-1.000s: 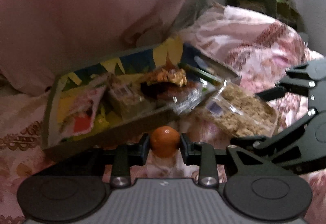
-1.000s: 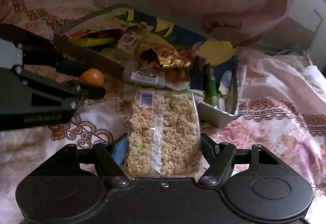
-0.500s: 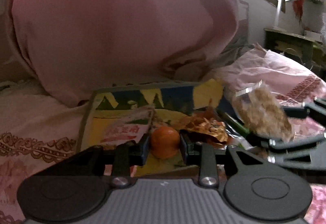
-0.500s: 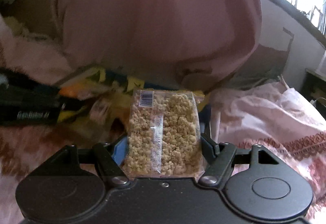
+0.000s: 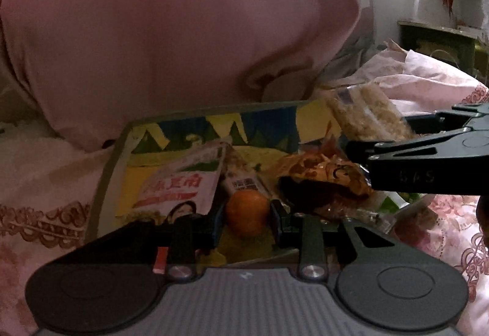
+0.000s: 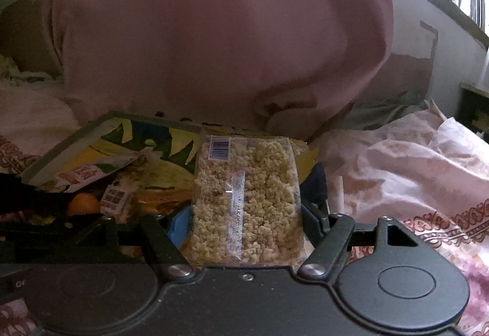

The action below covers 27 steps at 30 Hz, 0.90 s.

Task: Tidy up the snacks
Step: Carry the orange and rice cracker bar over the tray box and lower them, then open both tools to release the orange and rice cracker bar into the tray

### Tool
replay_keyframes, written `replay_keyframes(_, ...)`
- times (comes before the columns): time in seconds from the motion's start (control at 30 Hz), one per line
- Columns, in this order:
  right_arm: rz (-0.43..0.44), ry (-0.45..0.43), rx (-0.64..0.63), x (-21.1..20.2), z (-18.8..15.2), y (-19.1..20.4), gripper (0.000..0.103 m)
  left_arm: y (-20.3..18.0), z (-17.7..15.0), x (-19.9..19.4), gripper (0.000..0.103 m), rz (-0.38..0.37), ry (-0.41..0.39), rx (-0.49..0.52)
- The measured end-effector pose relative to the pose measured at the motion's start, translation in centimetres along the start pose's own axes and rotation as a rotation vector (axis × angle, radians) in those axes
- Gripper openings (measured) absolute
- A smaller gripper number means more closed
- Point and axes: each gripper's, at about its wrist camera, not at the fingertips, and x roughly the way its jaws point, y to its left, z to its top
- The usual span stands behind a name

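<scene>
The left wrist view alone shows the gold-and-brown crumpled wrapper (image 5: 327,171) in the box (image 5: 116,158). The right wrist view alone shows the barcode label on the clear packet of puffed-grain snack (image 6: 247,201). The left gripper (image 5: 247,213) has its fingers clenched on a small round orange (image 5: 247,213) above the box. The right gripper (image 6: 244,213) has its fingers grasping the packet by its sides, upright, over the box's right end. A white-and-red snack packet (image 5: 183,183) lies inside. The box rests on a pink patterned bed (image 6: 412,183).
</scene>
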Motion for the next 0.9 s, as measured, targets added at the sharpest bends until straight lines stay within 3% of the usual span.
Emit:
replay_keyframes(0.33,0.009,0.040,0.023,0.55,-0.78,-0.23,0.074,0.85,0.47,0.04,0.035,-0.033,0.022,-0.073)
replay_keyframes(0.67,0.017,0.049,0.046,0.64,-0.88,-0.60,0.075,0.41,0.50,-0.05,0.036,-0.027,0.023,-0.059)
replay_keyframes(0.9,0.012,0.053,0.059,0.34,-0.77,-0.88,0.076,0.39,0.54,-0.30,0.046,-0.027,0.022,-0.062)
